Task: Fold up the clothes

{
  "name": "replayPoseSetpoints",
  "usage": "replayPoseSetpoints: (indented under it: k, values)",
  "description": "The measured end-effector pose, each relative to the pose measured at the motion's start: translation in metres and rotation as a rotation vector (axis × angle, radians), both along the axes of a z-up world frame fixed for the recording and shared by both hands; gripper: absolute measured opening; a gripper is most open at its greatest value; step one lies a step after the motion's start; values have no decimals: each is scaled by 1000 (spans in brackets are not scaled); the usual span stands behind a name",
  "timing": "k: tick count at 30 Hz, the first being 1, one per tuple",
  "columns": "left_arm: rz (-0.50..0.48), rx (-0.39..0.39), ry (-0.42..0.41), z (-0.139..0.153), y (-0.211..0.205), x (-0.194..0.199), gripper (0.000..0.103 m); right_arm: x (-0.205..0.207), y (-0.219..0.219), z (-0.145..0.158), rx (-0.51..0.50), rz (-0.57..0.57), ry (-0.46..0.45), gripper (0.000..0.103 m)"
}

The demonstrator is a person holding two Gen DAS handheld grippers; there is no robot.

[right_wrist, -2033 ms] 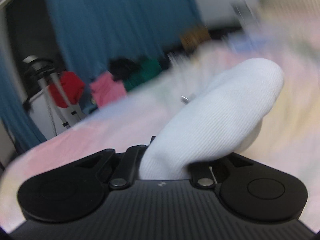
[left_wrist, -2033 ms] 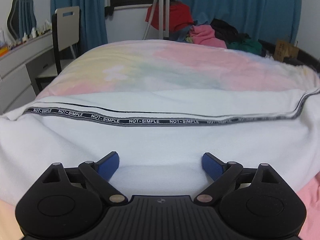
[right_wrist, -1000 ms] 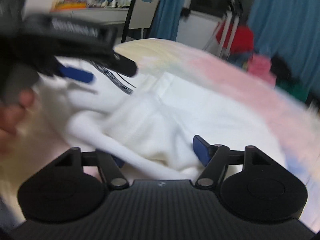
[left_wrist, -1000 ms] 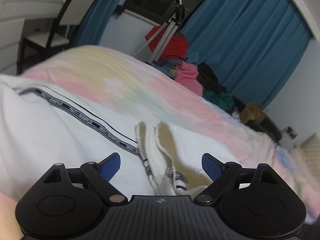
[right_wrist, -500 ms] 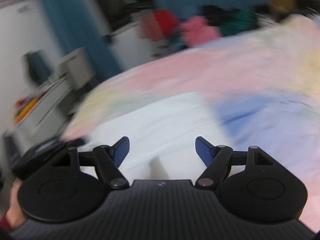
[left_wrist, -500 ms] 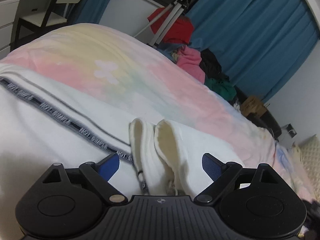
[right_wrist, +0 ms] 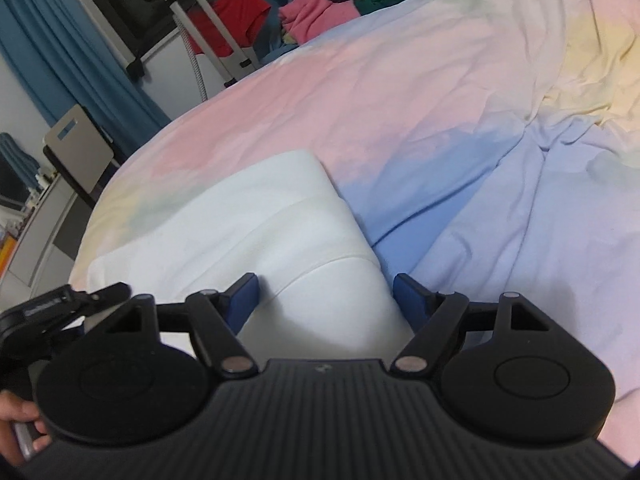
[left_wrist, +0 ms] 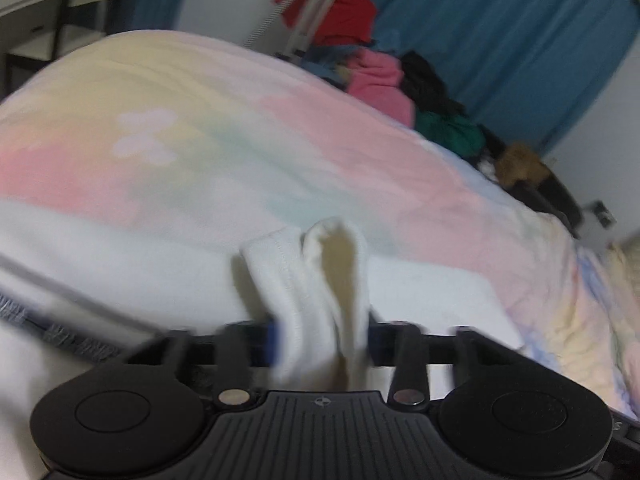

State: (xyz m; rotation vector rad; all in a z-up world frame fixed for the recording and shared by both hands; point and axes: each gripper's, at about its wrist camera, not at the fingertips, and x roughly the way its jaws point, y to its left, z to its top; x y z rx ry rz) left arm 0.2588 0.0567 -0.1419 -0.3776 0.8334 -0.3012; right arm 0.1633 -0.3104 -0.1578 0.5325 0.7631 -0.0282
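A white garment (left_wrist: pixel 120 272) with a dark lettered trim lies on the pastel bedspread (left_wrist: pixel 200 140). My left gripper (left_wrist: pixel 320 340) is shut on a bunched fold of white fabric (left_wrist: pixel 316 280) that stands up between its fingers. In the right wrist view the white garment (right_wrist: pixel 260 220) lies folded over in layers. My right gripper (right_wrist: pixel 326 300) is open, its blue pads either side of a folded corner. The left gripper (right_wrist: pixel 60 308) shows at the left edge there.
A pile of red, pink, green and dark clothes (left_wrist: pixel 384 80) sits at the far side of the bed, by a metal stand (right_wrist: pixel 208 20). Blue curtains (left_wrist: pixel 500 40) hang behind. A chair (right_wrist: pixel 76 152) and desk stand at the left. The bedspread is wrinkled at the right (right_wrist: pixel 560 120).
My left gripper has closed on the upright fold of white fabric. My right gripper, which had let go of white cloth, has swung around and now sits open over the folded corner.
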Motion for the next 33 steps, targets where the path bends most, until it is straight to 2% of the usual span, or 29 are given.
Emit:
replayPoseSetpoints:
  k: [2,3,4,6,8,10,11,13,14,15,19,20,21,24,27,29,32,33]
  values:
    - [-27,-31,-23,8,-5,5,26,3,-2,-1,-5,-11,-2,76]
    - [-26,-16,-48,11,-8,6,26,4,-2,1,-24,-11,-9,76]
    - [-22,21,-58,9,-12,7,27,4,-3,3,-45,-10,-17,76]
    - [-20,140,-19,-10,-23,11,29,-2,-5,7,-80,-7,-25,76]
    - [-38,173,-53,-20,-25,4,32,2,-3,7,-88,4,-23,76]
    - [-19,135,-71,-16,-17,-3,44,3,-1,7,-96,14,-26,76]
    - [-6,137,-71,-11,-13,-9,49,3,0,7,-101,16,-27,76]
    - [21,141,-70,0,-5,-19,69,3,1,7,-101,18,-30,76]
    - [25,159,-80,8,0,-29,75,3,1,8,-103,18,-33,76]
    - [32,176,-87,16,8,-42,85,1,2,9,-110,17,-37,76]
    - [120,259,-60,46,46,-103,101,-9,4,18,-136,14,-60,76]
    - [152,284,-43,52,57,-120,102,-13,4,22,-135,16,-71,76]
    - [176,271,-33,57,74,-139,103,-16,5,27,-134,19,-81,76]
    - [257,159,2,62,126,-190,103,-30,12,43,-143,39,-139,76]
    - [365,-45,92,47,183,-213,103,-46,25,51,-154,82,-167,76]
    - [446,-235,139,27,221,-219,103,-56,34,52,-159,118,-177,76]
    - [570,-592,161,-5,269,-216,102,-64,45,50,-179,170,-172,76]
    - [620,-643,168,-14,281,-212,102,-65,48,48,-172,180,-173,76]
